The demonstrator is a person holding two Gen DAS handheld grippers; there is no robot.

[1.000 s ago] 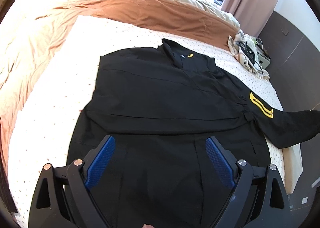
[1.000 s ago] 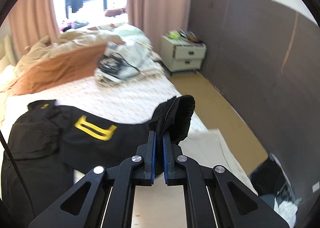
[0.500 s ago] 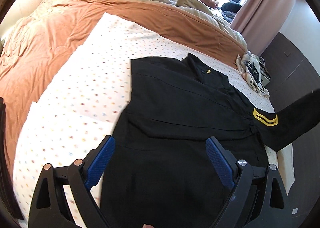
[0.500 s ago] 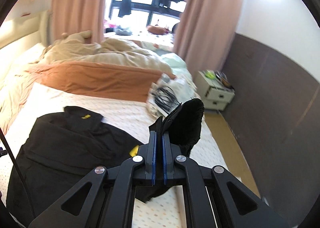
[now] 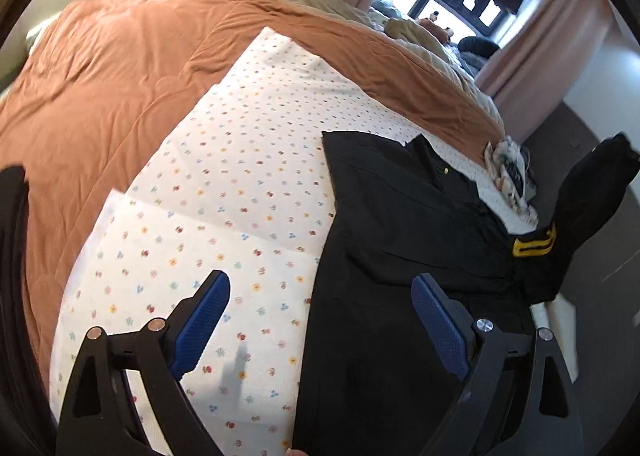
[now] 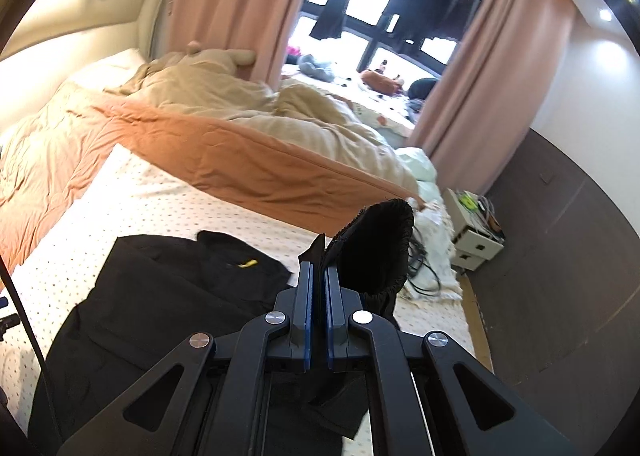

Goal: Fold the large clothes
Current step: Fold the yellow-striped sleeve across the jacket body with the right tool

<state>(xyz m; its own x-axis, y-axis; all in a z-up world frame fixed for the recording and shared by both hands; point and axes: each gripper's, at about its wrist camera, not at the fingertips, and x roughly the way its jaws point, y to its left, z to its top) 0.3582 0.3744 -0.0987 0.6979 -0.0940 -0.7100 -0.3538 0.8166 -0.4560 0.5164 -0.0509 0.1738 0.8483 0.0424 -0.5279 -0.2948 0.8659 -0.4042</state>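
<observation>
Two grippers: right gripper pinches black jacket's sleeve cuff; it could slip free. Left gripper hangs wide, empty.

A wide bed covered by a white sheet printed with small coloured flowers is seen. A large black garment with yellow stripe trim is spread flat on the sheet. A rumpled rust-orange quilt is laid across the far part of the bed, with crumpled beige bedding beyond it. A small pale patterned cloth heap is noted at the sheet's far edge.
</observation>
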